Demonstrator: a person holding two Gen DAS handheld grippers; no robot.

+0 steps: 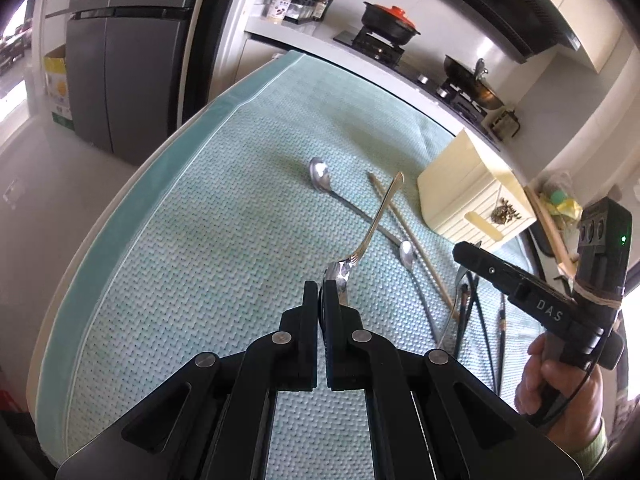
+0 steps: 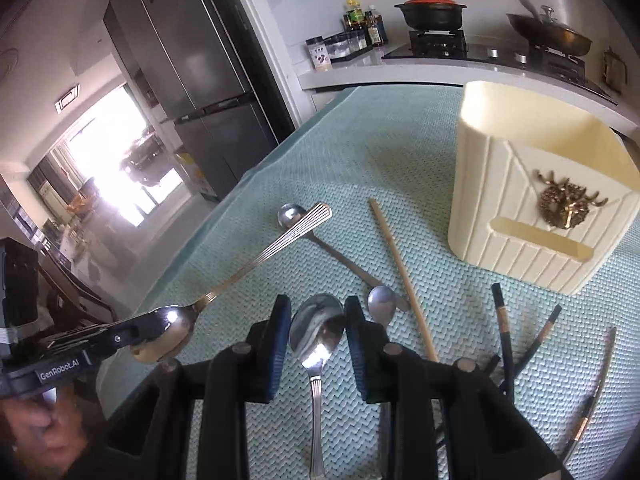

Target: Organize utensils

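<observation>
Left gripper point(image 1: 321, 286) clamped a gold-handled spoon point(image 2: 256, 258) by its bowl, handle aimed toward one o'clock, likely for the cream holder point(image 2: 536, 200); right gripper point(image 2: 318, 312) stood apart around another spoon point(image 2: 317, 330).

Left gripper point(image 1: 321, 292) clamped closed; right gripper point(image 2: 318, 332) spread wide.

"DAS" is printed on the right gripper point(image 1: 472, 254); "GenRobot.AI" on the left gripper point(image 2: 160, 330).

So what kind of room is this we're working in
A home kitchen, most likely: a gas stove carrying a red-lidded pot, a tall refrigerator, and condiment bottles on the counter.
</observation>
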